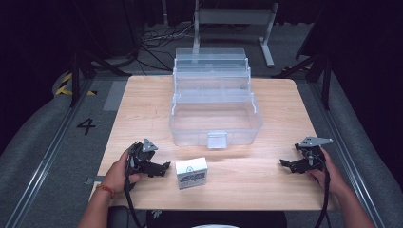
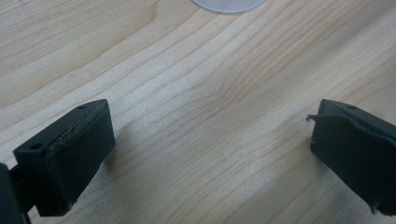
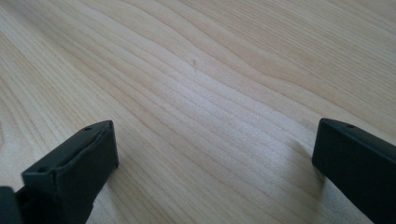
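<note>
A clear plastic toolbox (image 1: 215, 107) stands open at the middle of the wooden table (image 1: 142, 99), its tiered trays folded back. In front of it lies a small white box (image 1: 191, 173) with a dark printed side. My left gripper (image 1: 164, 168) rests on the table just left of the white box, held by a hand, jaws wide apart over bare wood (image 2: 210, 140). My right gripper (image 1: 285, 165) sits near the table's right front, also open, with nothing between its black pads (image 3: 70, 172).
A pale rounded edge (image 2: 229, 4) shows at the top of the left gripper view. Dark floor, cables and a metal frame (image 1: 233, 19) lie beyond the far table edge. A floor mark "4" (image 1: 86, 125) is at the left.
</note>
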`<state>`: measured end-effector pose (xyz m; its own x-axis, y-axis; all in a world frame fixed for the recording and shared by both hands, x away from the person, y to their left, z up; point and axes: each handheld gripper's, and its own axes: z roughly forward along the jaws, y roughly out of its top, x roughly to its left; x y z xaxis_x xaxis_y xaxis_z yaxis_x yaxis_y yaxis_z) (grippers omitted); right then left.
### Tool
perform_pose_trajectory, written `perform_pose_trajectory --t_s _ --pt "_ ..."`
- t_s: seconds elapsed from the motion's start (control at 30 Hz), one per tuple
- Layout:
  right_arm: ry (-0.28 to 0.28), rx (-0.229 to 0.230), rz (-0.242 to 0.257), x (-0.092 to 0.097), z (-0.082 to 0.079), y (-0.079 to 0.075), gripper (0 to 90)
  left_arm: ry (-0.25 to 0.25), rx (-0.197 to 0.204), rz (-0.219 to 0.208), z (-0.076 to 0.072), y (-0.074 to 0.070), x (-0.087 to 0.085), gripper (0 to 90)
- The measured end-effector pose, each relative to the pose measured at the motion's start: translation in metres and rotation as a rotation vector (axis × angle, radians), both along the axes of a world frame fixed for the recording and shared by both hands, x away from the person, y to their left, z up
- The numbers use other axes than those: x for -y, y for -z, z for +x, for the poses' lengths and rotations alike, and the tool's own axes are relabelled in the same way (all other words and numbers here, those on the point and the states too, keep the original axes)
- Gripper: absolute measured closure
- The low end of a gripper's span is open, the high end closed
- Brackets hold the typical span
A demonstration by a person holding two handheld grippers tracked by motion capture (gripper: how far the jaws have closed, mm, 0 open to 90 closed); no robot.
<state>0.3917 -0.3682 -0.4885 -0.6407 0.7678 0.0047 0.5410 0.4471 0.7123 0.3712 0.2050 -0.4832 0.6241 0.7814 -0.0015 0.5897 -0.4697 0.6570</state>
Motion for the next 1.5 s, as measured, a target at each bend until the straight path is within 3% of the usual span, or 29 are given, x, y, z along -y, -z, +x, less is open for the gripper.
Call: perform_pose_trajectory --t_s 0.17,0.37,0.5,0.6,0.63,0.7,0.8,1.07,1.27,1.5 --pt "-0.001 0.001 -0.001 0.0 -0.001 0.0 0.5 0.055 -0.001 -0.003 0.006 0.0 -0.004 0.2" --pt "-0.047 0.004 -0.004 -0.001 -0.002 0.0 0.5 0.088 -0.008 -0.009 0.009 0.0 -0.006 0.5" --pt "-0.063 0.001 -0.007 0.0 -0.002 -0.001 1.5 0.145 -0.007 -0.004 0.011 0.0 -0.011 0.6" --pt "-0.073 0.0 -0.01 0.001 -0.002 -0.002 5.5 0.202 -0.026 0.014 0.013 -0.002 -0.015 0.6" --pt "-0.078 -0.005 -0.011 0.0 -0.004 -0.004 11.2 0.207 -0.029 0.019 0.013 -0.003 -0.016 0.6" --pt "-0.1 0.001 -0.013 -0.001 -0.007 -0.006 17.9 0.207 -0.037 0.019 0.013 -0.003 -0.016 0.6" --pt "-0.113 0.006 -0.038 -0.005 -0.009 -0.009 18.8 0.197 -0.04 0.028 0.012 -0.004 -0.014 0.9" --pt "-0.197 0.041 -0.015 -0.024 -0.019 -0.026 23.5 0.215 -0.035 0.02 0.011 -0.004 -0.016 2.6" --pt "-0.241 0.058 -0.049 -0.036 -0.024 -0.033 26.1 0.22 -0.042 0.019 0.012 -0.004 -0.015 2.6" --pt "-0.295 0.092 -0.015 -0.048 -0.034 -0.05 26.9 0.222 -0.043 0.019 0.012 -0.004 -0.016 2.9"
